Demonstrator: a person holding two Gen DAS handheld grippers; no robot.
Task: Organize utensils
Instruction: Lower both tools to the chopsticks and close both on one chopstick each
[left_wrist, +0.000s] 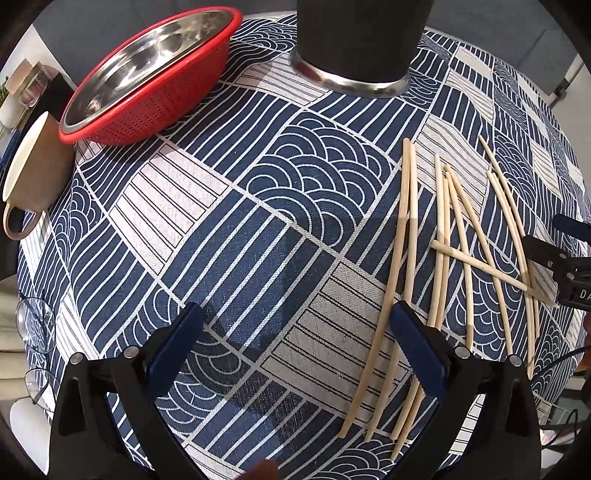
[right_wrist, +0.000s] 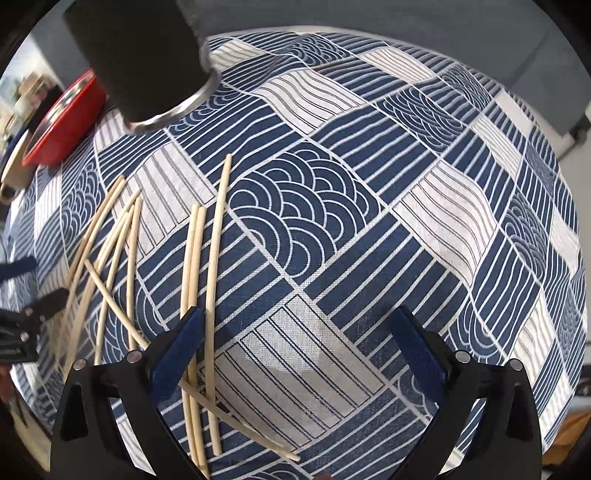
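chopsticks (left_wrist: 448, 236) lie scattered mid-table, well clear of edges.

Right gripper (right_wrist: 295, 332) over patterned tablecloth (right_wrist: 369, 192), jaws wide apart, nothing between them.

Blue-padded fingers (right_wrist: 417, 350) spread above bare cloth. Loose pale chopsticks (right_wrist: 216, 258) lie to the tool's left, several running past and under its left finger; a further crossed group sits farther left. Black cylindrical holder (right_wrist: 140, 59) with metal base ring stands ahead and left of the tool, well apart from the chopsticks. Red basket (right_wrist: 62, 125) with a steel rim inside it lies beyond, at far left. Left gripper (right_wrist: 26, 317) enters at the far left edge, blurred, touching or just over the outer chopsticks; which cannot be told.
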